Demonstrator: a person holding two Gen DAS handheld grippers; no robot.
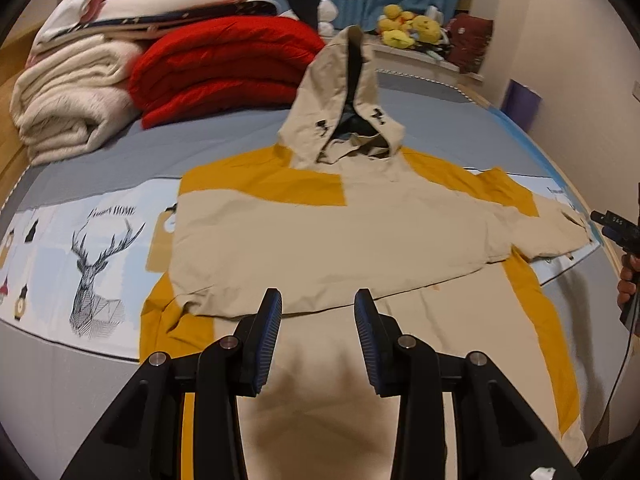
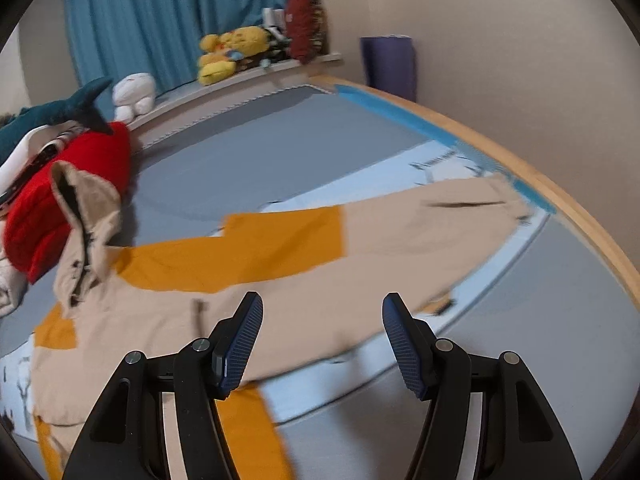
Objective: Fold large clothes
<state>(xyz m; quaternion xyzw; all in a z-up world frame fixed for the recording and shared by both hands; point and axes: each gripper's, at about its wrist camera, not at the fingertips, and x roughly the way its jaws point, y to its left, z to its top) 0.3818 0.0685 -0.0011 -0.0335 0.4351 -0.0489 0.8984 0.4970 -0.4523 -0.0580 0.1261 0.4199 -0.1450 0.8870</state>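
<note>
Both tools hang above the bed (image 1: 100, 152) with nothing between their pads. Left tool (image 1: 318, 296) has its blue ribbed fingers (image 1: 269, 312) parted by a moderate gap, released, pointing down over the lower part of the hooded jacket (image 1: 332, 240). Right tool (image 2: 322, 300) stands with a wider gap, likewise released and empty, above the jacket's body and right sleeve; its view is smeared by motion blur.

The jacket lies spread on the bed, beige with mustard-yellow panels at the shoulders and along the sides. Its upper part, with the left sleeve, is folded across the chest, so a beige edge runs across the garment just beyond the left tool's fingers. The hood (image 1: 344, 96) stands up, peaked, at the far end. The right sleeve (image 2: 432, 220) stretches out toward the bed's wooden edge (image 2: 592, 220), its cuff close to it.

Under the jacket is a pale sheet printed with a deer (image 1: 96, 264). At the far left of the bed sit a folded red quilt (image 1: 224, 68) and a cream blanket (image 1: 68, 96), with more bedding stacked on top. Yellow plush toys (image 1: 408, 26) rest on a ledge before a blue curtain (image 2: 168, 12). In the left wrist view, a person's hand (image 1: 626, 280) shows at the right border
</note>
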